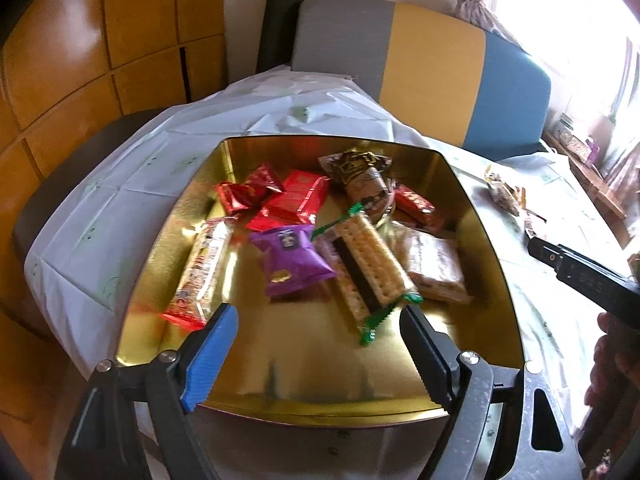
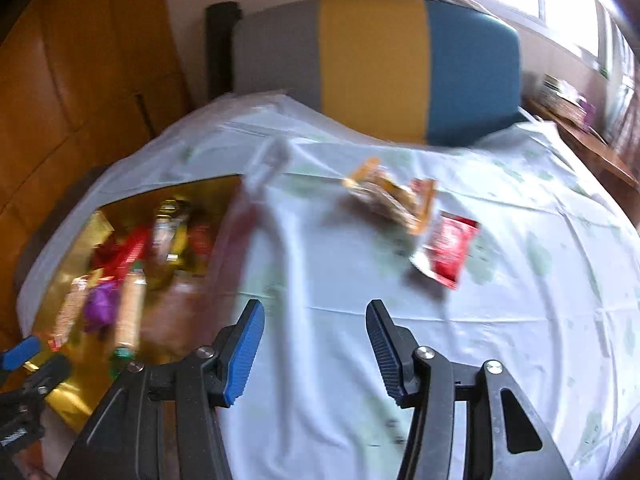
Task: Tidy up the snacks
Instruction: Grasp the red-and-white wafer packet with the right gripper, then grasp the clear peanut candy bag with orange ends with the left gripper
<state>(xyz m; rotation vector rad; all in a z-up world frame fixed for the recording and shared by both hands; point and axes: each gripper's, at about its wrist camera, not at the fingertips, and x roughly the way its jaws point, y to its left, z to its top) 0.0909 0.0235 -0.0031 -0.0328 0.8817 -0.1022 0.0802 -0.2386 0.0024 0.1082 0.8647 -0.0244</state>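
The right gripper (image 2: 316, 350), jaws spread and empty, hangs over the tablecloth (image 2: 520, 340) short of the red packet (image 2: 450, 250) and brown wrapper (image 2: 384, 196) lying outside the gold tin (image 1: 486, 232), where the left gripper (image 1: 316, 354) waits open; a hurried, blurred reach could nudge either off the cloth's far edge.

White-clothed table (image 2: 360, 340) carries gold tin (image 1: 496, 280), loose snacks (image 2: 448, 248).

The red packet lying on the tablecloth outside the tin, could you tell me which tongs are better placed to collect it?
Probably the right tongs: open and empty above the tablecloth, with the red packet ahead. The left tongs, also open, face into the gold tin.
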